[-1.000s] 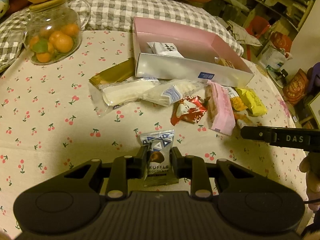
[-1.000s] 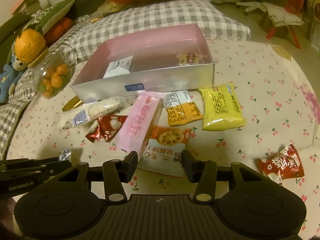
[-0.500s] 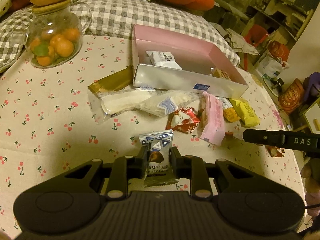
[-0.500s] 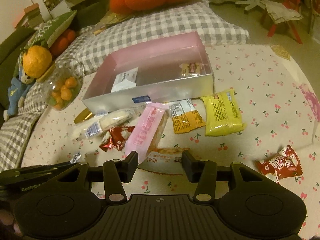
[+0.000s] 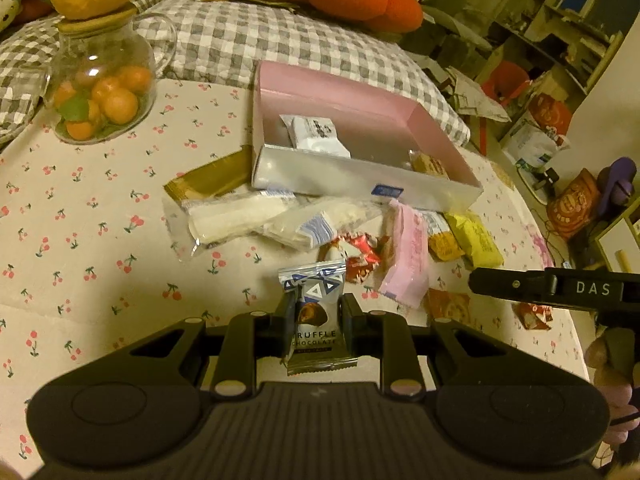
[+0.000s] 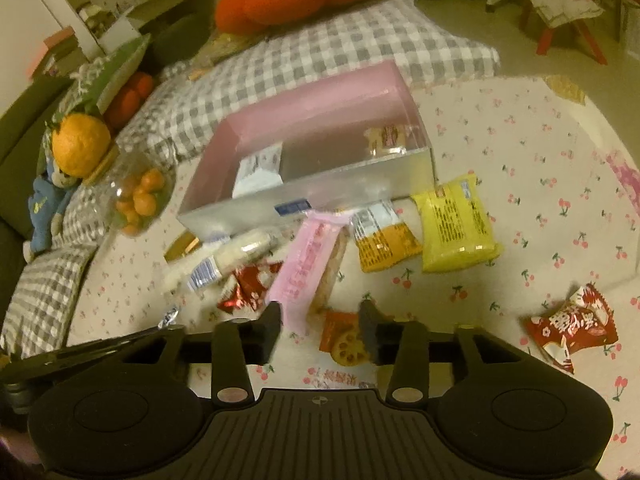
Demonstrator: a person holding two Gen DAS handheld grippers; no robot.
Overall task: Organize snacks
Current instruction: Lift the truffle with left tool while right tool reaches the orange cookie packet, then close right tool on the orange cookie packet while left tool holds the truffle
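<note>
My left gripper (image 5: 314, 312) is shut on a truffle chocolate packet (image 5: 314, 320) and holds it above the cherry-print tablecloth. The pink box (image 5: 440, 136) stands beyond, with a white packet (image 5: 316, 136) and a small biscuit (image 5: 428, 166) inside. Loose snacks lie in front of the box: two white bars (image 5: 232, 220), a pink wafer pack (image 5: 408, 256), a red candy (image 5: 360, 258), an orange packet (image 6: 384, 240), a yellow packet (image 6: 456, 224). My right gripper (image 6: 320, 330) is open and empty above a lotus-root chip packet (image 6: 344, 344). The pink box also shows in the right wrist view (image 6: 320, 96).
A glass jar of small oranges (image 5: 100, 92) stands at the back left. A gold bar (image 5: 208, 180) lies left of the box. A red candy packet (image 6: 572, 328) lies at the right. Checked cushions (image 5: 280, 40) lie behind the table.
My left gripper has lifted the truffle packet higher and moved toward the box. My right gripper has risen and pulled back from the snacks, staying open.
</note>
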